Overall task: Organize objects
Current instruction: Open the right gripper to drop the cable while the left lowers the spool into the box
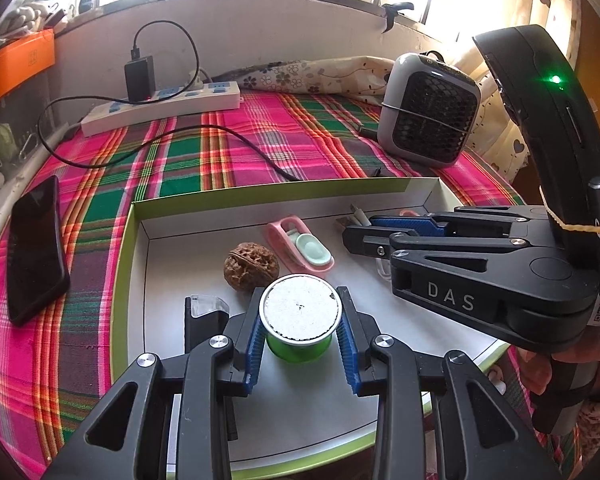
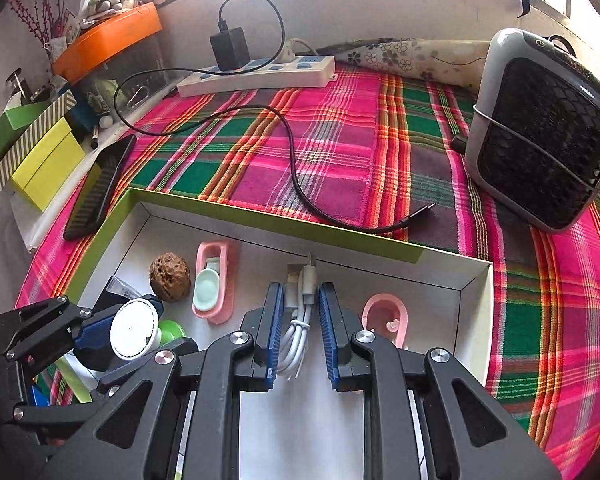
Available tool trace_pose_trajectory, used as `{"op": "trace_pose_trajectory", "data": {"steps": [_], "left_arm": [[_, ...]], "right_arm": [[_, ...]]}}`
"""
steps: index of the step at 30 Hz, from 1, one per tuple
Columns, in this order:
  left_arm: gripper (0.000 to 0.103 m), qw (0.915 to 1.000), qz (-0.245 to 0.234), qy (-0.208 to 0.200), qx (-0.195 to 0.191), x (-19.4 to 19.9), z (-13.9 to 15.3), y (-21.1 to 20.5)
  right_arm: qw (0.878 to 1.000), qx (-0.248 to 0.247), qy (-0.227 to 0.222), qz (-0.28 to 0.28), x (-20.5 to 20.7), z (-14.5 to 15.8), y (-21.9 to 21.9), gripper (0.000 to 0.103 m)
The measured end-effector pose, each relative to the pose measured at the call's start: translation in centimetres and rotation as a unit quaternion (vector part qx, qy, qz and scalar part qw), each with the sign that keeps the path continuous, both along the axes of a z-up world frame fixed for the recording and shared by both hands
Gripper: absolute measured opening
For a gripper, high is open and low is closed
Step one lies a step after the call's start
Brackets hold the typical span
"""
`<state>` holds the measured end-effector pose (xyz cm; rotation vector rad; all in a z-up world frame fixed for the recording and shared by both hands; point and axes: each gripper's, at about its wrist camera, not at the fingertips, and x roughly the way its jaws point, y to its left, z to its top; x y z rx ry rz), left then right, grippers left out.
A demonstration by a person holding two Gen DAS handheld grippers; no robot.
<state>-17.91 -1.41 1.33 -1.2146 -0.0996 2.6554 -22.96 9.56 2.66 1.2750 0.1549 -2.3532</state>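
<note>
Both hands hang over the green-rimmed box (image 1: 134, 264), each carrying something. The left gripper (image 1: 300, 334) is clamped on a small green tub (image 1: 298, 350) with a white, speckled foil lid, held upright above the box's near side. The right gripper (image 2: 298, 334) is squeezed tight on a coiled white USB cable (image 2: 298, 320), its plug pointing toward the box's far wall.

Already lying in the box are a wrinkled walnut (image 1: 251, 266) near the middle, a pink clip with a mint-green insert (image 1: 300, 248) just beside it, a second pink piece (image 2: 384, 318) toward the right end, and a dark block with a clear cap (image 1: 206, 316) by the left wall.

I'd judge the sorting well along: these two items look close to being set down. Outside the box, a phone (image 1: 34, 248) and a loose black charging cable (image 2: 292, 168) remain on the plaid cloth (image 1: 236, 152).
</note>
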Motion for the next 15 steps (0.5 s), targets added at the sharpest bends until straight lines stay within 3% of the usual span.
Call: {"op": "trace_pose_trajectory", "data": {"steps": [9,12,15], "left_arm": [[0.031,1.0000,0.005,-0.004,-0.006,-0.06,-0.10,0.12],[0.031,0.9999,0.008,-0.005,-0.004,0.02,-0.04,-0.08],[0.031,0.9999,0.011,-0.006,-0.009,0.13,-0.08,-0.19]], "right_arm": [[1.000,0.006,0.001,0.001,-0.11,-0.01,-0.26,0.019],[1.000,0.004,0.001,-0.001,-0.03,-0.01,-0.37,0.026],[1.000,-0.001,-0.001,-0.004,0.03,0.01,-0.31,0.041]]}}
